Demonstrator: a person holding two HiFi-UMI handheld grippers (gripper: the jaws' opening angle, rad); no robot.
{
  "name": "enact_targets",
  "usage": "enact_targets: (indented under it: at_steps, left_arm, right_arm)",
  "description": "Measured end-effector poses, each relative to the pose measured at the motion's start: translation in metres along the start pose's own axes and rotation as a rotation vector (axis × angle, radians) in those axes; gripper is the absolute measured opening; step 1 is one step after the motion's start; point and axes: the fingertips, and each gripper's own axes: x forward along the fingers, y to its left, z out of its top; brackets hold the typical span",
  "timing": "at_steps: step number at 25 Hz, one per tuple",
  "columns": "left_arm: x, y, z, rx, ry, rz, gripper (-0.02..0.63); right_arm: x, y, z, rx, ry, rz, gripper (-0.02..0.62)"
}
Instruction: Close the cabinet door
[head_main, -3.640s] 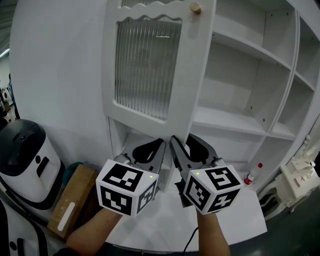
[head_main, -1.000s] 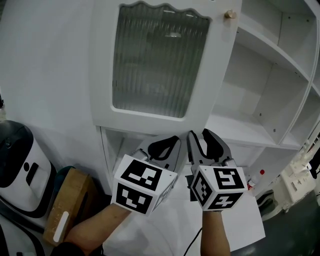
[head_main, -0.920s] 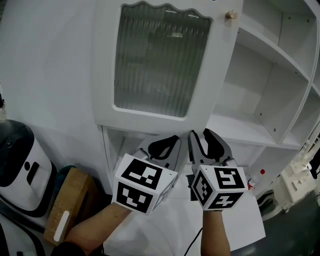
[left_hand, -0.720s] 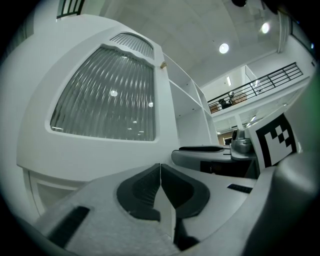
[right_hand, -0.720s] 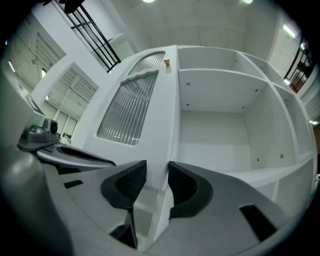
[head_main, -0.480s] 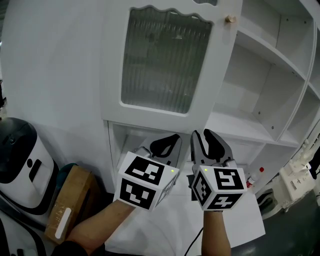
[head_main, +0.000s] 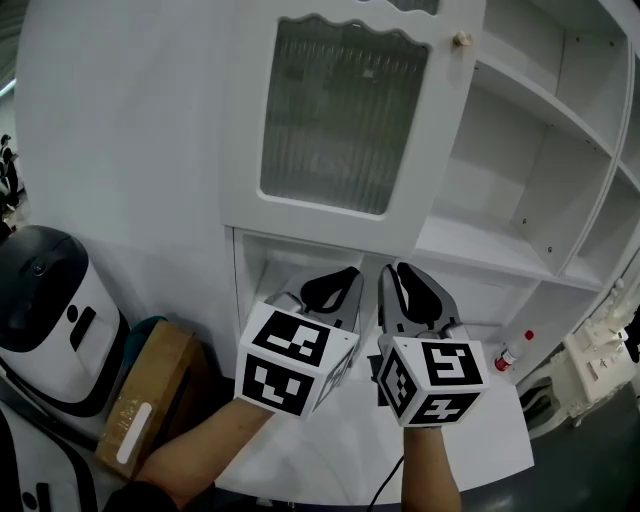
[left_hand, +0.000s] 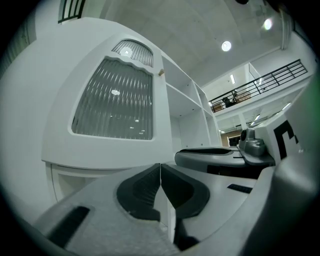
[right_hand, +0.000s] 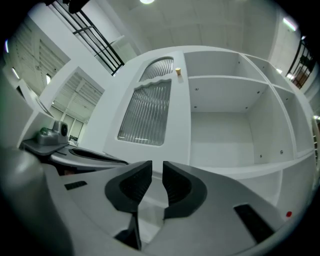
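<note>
The white cabinet door (head_main: 340, 120) with ribbed glass and a small round knob (head_main: 461, 40) stands open, hinged at its left, in front of bare white shelves (head_main: 500, 150). Both grippers are side by side below the door's lower edge and touch nothing. My left gripper (head_main: 338, 280) is shut and empty, its pads meeting (left_hand: 160, 165). My right gripper (head_main: 402, 275) has just been closing and keeps a narrow gap with nothing in it (right_hand: 157, 165). The door (left_hand: 112, 100) (right_hand: 147, 112) and its knob (left_hand: 161, 72) (right_hand: 177, 71) show above the jaws in both gripper views.
A white appliance with a black top (head_main: 40, 300) and a cardboard box (head_main: 150, 395) stand at the lower left. A small bottle with a red cap (head_main: 510, 352) sits low on the right beside a white ornate object (head_main: 605, 350). A white tabletop (head_main: 470, 430) lies under the grippers.
The right gripper's jaws have narrowed from wide open to a slim gap. Both grippers have shifted slightly under the door. The door now takes up less width in the head view.
</note>
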Motion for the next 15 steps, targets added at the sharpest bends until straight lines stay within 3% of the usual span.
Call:
enact_targets:
  at_steps: [15]
  left_arm:
    - [-0.035,-0.013,-0.003,0.010,0.012,0.096,0.012]
  right_arm:
    - [-0.033,0.036,-0.002,0.011,0.000,0.097,0.050]
